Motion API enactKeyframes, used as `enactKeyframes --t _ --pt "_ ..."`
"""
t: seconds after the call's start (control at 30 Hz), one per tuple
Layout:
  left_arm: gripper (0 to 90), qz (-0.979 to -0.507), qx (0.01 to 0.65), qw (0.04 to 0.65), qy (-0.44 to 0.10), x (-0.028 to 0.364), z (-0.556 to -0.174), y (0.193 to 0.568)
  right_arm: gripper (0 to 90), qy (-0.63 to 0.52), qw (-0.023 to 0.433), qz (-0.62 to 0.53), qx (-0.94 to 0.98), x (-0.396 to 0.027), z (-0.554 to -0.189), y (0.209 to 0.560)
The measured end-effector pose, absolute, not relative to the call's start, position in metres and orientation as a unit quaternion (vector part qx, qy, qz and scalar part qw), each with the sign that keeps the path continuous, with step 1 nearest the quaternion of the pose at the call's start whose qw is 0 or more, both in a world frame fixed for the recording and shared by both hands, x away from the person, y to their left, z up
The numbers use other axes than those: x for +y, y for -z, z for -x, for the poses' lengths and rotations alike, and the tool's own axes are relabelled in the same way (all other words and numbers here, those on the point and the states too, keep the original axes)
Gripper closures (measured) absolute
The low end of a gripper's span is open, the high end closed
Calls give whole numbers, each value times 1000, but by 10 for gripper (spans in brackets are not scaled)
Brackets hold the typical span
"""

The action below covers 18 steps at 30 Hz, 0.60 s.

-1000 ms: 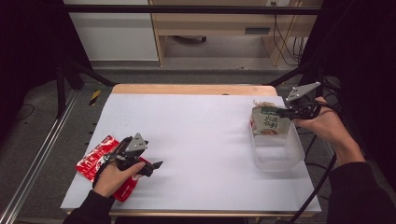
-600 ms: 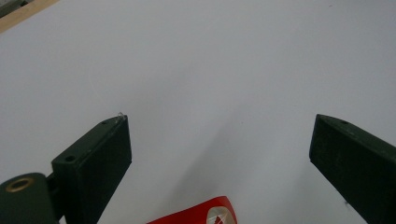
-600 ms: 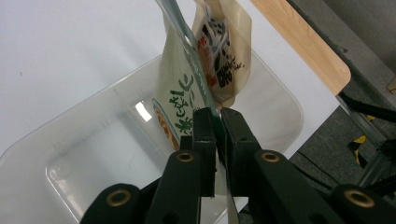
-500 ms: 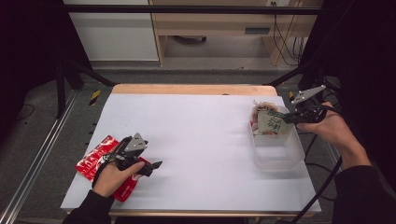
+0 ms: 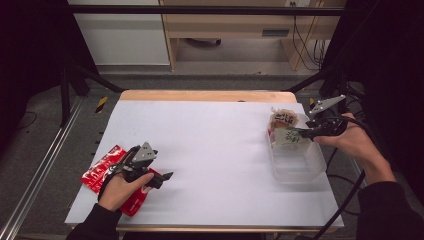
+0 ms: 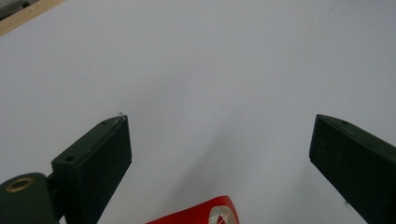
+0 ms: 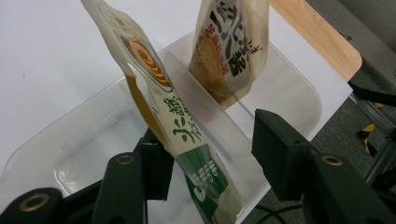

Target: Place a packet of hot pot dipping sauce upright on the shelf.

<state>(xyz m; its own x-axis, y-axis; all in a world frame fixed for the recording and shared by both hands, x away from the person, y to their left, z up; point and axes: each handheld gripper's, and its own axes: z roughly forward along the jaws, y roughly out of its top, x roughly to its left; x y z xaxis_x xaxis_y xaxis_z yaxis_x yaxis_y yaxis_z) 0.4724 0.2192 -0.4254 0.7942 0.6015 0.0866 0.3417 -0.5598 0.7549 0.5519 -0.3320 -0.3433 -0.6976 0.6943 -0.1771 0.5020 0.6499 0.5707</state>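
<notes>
My right gripper (image 5: 296, 133) hovers over the far end of a clear plastic container (image 5: 300, 169). Its jaws have just been opening, and a tall packet with a green label (image 7: 156, 100) stands between them. The packet leans on the left jaw, and the right jaw stands well off it. Beyond a clear divider (image 7: 205, 105), a brown snack packet (image 7: 231, 46) stands in the container's far section. My left gripper (image 5: 161, 178) rests low at the table's near left, open, with nothing between its jaws. A red packet (image 5: 102, 170) lies under that hand.
White sheet (image 5: 210, 150) covers the table, with a wooden edge (image 5: 200, 95) at the far side. The container (image 7: 294, 88) sits near the table's right edge. A metal rail (image 5: 40, 170) runs along the left. Cables hang off the right side.
The right gripper's jaws have spread apart from a closed grip on the green-label packet, which now stands in the container. The left hand has kept still.
</notes>
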Motion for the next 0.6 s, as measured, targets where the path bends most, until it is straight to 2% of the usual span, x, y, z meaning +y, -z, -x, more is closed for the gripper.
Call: enactKeyframes --t 0.27,0.5,0.6 --pt "56 -865 272 385 -172 220 -472 423 422 -248 195 -328 890 -324 -548 347" --pt "56 -864 272 386 -173 221 -472 422 287 -245 204 -318 893 -315 -540 346" --pt "57 -863 272 389 -174 221 -471 421 259 -248 206 -320 891 -313 -537 343"
